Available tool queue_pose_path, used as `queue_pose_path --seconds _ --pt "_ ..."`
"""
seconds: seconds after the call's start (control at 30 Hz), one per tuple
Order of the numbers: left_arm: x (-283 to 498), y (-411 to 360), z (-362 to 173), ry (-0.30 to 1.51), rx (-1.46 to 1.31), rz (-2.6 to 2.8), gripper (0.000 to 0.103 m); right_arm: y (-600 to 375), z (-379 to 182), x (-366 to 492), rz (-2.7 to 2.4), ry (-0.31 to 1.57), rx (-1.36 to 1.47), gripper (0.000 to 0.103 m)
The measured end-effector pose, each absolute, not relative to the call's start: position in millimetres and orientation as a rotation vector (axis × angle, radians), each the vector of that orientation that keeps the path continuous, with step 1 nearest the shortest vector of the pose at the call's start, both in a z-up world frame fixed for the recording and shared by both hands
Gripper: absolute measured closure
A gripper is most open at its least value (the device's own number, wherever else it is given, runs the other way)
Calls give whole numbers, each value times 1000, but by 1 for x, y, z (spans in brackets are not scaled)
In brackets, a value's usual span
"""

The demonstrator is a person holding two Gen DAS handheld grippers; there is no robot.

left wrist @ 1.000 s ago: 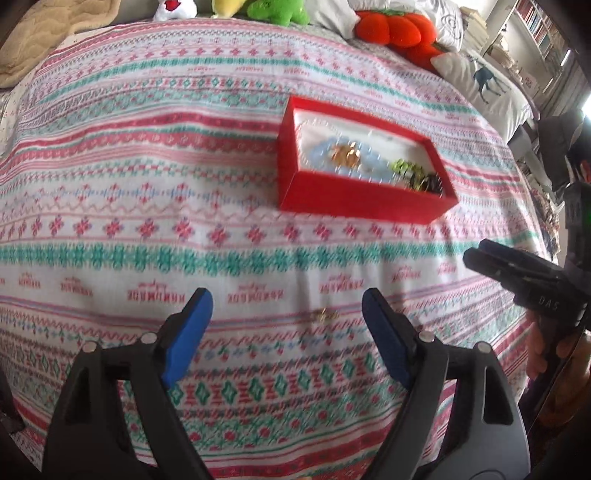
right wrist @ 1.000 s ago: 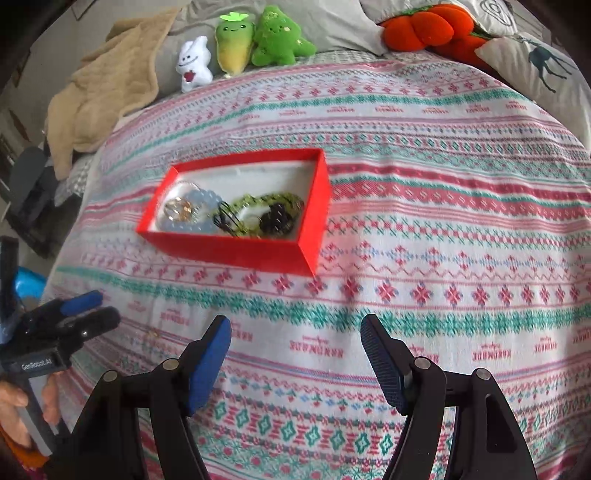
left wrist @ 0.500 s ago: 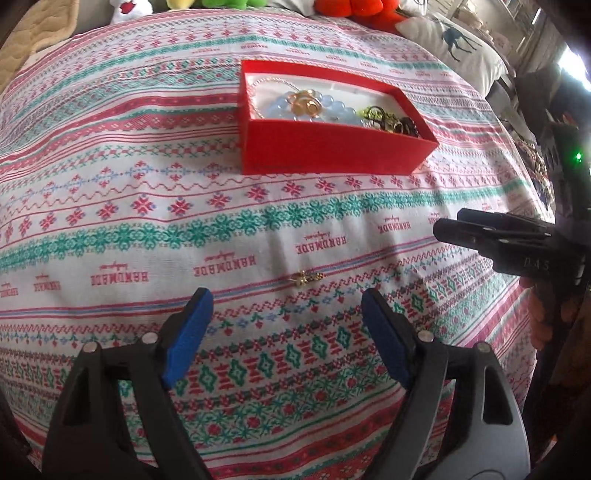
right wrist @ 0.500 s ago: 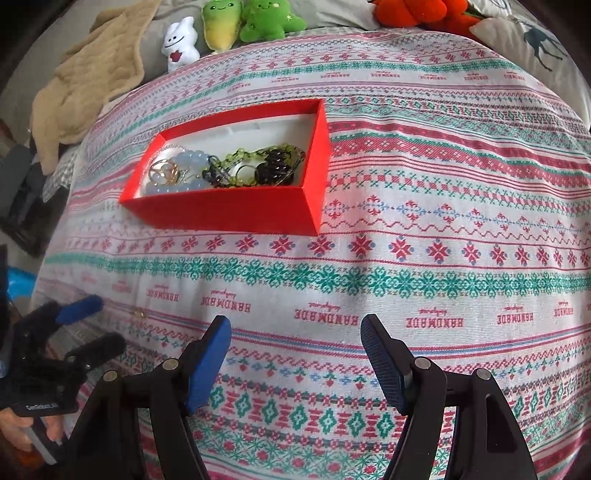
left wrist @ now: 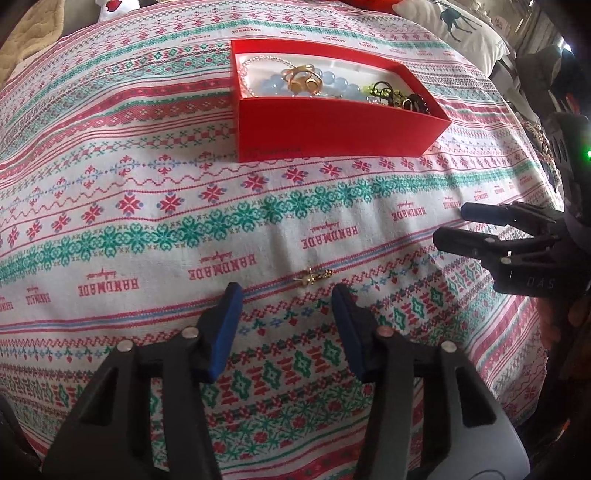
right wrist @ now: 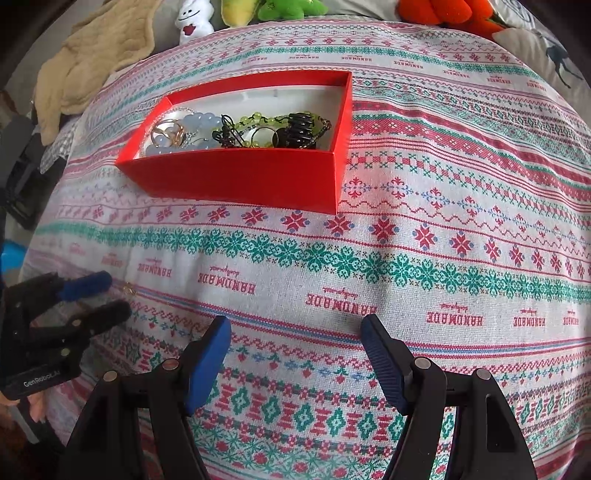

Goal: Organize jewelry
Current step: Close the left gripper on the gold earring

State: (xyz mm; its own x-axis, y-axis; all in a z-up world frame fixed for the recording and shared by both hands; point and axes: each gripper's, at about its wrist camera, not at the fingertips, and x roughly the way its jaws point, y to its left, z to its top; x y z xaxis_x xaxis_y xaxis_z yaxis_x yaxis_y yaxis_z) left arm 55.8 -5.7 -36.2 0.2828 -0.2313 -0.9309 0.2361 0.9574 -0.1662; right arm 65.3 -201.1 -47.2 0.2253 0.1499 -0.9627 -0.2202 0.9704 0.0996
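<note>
A small gold jewelry piece (left wrist: pixel 314 276) lies loose on the patterned cloth (left wrist: pixel 147 221). My left gripper (left wrist: pixel 286 291) points down at the cloth with its jaws closing; the gold piece lies just past the blue fingertips, and the pads touch nothing. The right wrist view shows the same gold piece (right wrist: pixel 128 289) beside the left gripper (right wrist: pixel 116 291). Further back stands an open red box (left wrist: pixel 332 129) holding blue beads, gold rings, green beads and dark pieces. My right gripper (right wrist: pixel 295 321) hovers open and empty over bare cloth, to the right of the left one, in front of the red box (right wrist: pixel 240 177).
Plush toys (right wrist: pixel 192 22) and an orange plush (right wrist: pixel 443 11) line the far edge of the bed. A beige blanket (right wrist: pixel 92 55) lies at the back left and a deer-print pillow (left wrist: pixel 454 26) at the back right. The cloth falls away at the left edge.
The left jaws have narrowed. Both grippers have dropped closer to the cloth, and the gold piece now sits just ahead of the left fingertips.
</note>
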Motion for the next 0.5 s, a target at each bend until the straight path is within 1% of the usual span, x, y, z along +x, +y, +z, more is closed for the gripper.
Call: queue_pose_path --seconds 0.17,0.3,0.43,0.5 --pt "60 -13 -38 1248 1 -333 72 -192 -52 64 262 1319 -74 29" --pt "62 -20 -41 1249 8 -346 76 -181 -54 65 270 1317 -78 29" --pt "64 -25 -42 1244 27 -338 90 -172 -55 65 274 1315 -86 29" --pt "64 -25 -42 1242 40 -340 90 -168 -56 66 274 1315 -80 29"
